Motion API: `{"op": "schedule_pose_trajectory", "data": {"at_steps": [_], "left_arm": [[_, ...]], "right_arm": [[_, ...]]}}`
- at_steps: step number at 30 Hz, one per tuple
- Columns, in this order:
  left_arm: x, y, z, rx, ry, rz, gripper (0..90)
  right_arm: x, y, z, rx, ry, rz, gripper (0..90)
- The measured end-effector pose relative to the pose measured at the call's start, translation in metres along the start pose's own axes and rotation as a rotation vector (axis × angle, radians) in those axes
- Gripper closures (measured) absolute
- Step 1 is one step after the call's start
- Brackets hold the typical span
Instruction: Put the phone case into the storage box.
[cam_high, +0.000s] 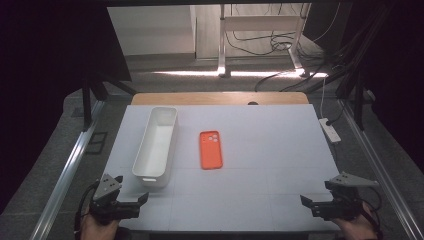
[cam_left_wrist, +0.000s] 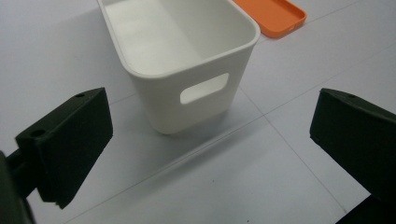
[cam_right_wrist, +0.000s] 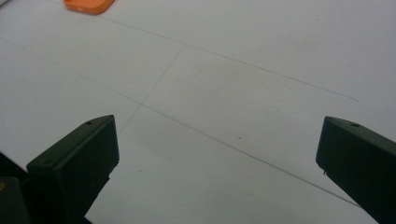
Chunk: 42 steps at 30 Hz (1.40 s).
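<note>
A pale grey worktop is lying under dim light, faint seam lines crossing its matte sheet, a strip of bare wood showing along the far edge. Beyond it, cables are trailing over the floor around a white metal frame, and a white power strip is sitting at the right edge. A long white plastic bin with rounded corners and a slot handle is standing empty toward the left side, its near end facing the front edge. Just beside it, toward the middle, an orange phone case is lying flat. At the front left corner the left tool is hovering, jaws spread wide and empty, pointing at the bin's end. At the front right corner the right tool is hovering too, jaws apart, gripping nothing.
</note>
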<state>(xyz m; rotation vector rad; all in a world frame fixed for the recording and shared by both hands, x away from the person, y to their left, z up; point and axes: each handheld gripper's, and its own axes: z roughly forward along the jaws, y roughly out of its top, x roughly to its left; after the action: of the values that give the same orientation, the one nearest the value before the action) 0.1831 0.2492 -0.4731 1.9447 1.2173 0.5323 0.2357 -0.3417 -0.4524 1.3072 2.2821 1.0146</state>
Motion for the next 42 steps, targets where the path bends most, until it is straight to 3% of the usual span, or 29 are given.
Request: {"op": "schedule_pose_trajectory", "data": {"at_steps": [22, 28, 42], "left_arm": [[-0.002, 0.001, -0.001, -0.001, 0.026, 0.002, 0.3], [-0.001, 0.001, -0.001, -0.001, 0.015, -0.005, 0.1], [-0.002, 0.001, 0.001, 0.009, 0.005, 0.014, 1.0]], "right_arm": [[0.005, 0.017, 0.011, -0.027, 0.056, -0.042, 0.0], [0.006, 0.023, 0.013, -0.030, 0.065, -0.039, 0.0], [0.016, 0.047, 0.024, -0.029, 0.096, -0.090, 0.0]]}}
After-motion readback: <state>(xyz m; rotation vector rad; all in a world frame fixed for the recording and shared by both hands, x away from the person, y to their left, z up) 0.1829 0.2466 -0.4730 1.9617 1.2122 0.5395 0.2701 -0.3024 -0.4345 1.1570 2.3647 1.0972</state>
